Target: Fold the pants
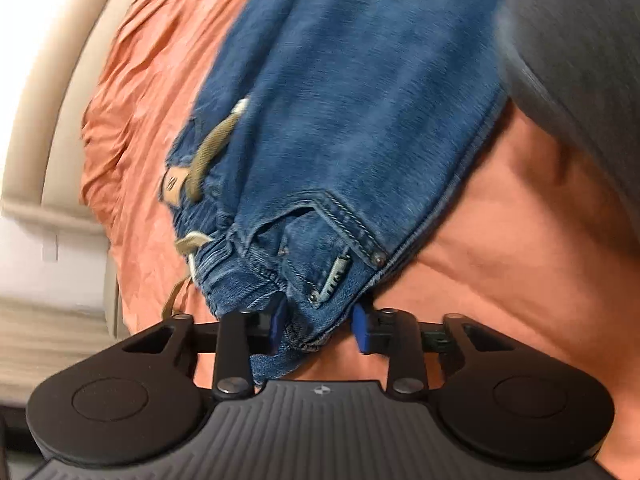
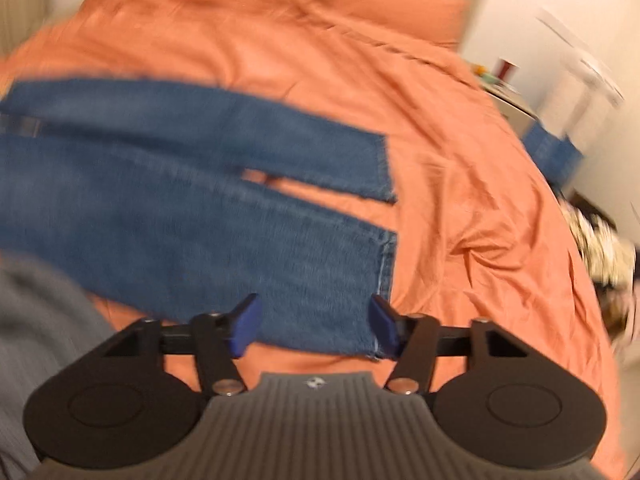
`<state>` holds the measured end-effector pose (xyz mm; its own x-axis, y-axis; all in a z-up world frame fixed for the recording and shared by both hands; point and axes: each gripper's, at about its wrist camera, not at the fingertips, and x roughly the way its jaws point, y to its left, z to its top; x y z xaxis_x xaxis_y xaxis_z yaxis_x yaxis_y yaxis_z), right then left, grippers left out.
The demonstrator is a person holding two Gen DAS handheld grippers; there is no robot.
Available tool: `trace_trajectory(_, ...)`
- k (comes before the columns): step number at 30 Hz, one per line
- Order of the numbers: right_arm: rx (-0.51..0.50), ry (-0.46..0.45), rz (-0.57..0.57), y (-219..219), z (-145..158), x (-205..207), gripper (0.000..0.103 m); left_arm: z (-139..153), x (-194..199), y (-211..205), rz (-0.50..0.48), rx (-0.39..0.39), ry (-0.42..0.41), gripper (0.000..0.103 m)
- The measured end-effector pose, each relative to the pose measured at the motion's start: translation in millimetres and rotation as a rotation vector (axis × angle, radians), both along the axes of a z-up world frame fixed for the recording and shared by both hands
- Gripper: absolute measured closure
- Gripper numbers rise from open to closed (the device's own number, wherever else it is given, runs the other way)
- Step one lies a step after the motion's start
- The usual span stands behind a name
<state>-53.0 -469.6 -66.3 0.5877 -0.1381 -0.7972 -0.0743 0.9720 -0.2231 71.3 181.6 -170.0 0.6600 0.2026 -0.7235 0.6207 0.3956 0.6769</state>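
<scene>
Left wrist view: left gripper [image 1: 318, 326] has its jaws partly open, one blue pad on either side of the jeans' [image 1: 352, 120] waistband corner by the pocket; whether the pads actually pinch the denim cannot be told. Beyond it, the drawstring [image 1: 212, 152] trails loose at the waist, and the jeans lie on the orange bedsheet [image 1: 500, 280], with a grey garment [image 1: 580, 60] at the far right.

Right wrist view: right gripper [image 2: 314, 326] has its jaws wide open over the hem of the nearer leg, holding nothing. Jeans [image 2: 180, 200] lie flat along the bedsheet [image 2: 460, 200], legs apart with a gap between the hems. Both pictures are blurred.

Risks, as judged: closing the right jaws may catch only the top layer of the hem, or sheet with it, so the fold drags the bedding. An uneven lift of waist and hem would skew the leg-on-leg fold. The loose drawstring may end up trapped inside.
</scene>
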Motion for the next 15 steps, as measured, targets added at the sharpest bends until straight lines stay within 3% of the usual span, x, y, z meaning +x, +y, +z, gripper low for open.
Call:
trace_trajectory(3,-0.078,0.084,0.136,6,-24,8,0.066,15,4,-5,0.097,-0.105,-0.005,0.091)
trace_trajectory(9,-0.268,0.248,0.337,7,-75,24,0.074,42,17,-9,0.262,-0.224,-0.018,0.093)
trace_trajectory(15,-0.385,0.287,0.503,8,-103,26,0.075,56,25,-12,0.399,-0.291,-0.042,0.093)
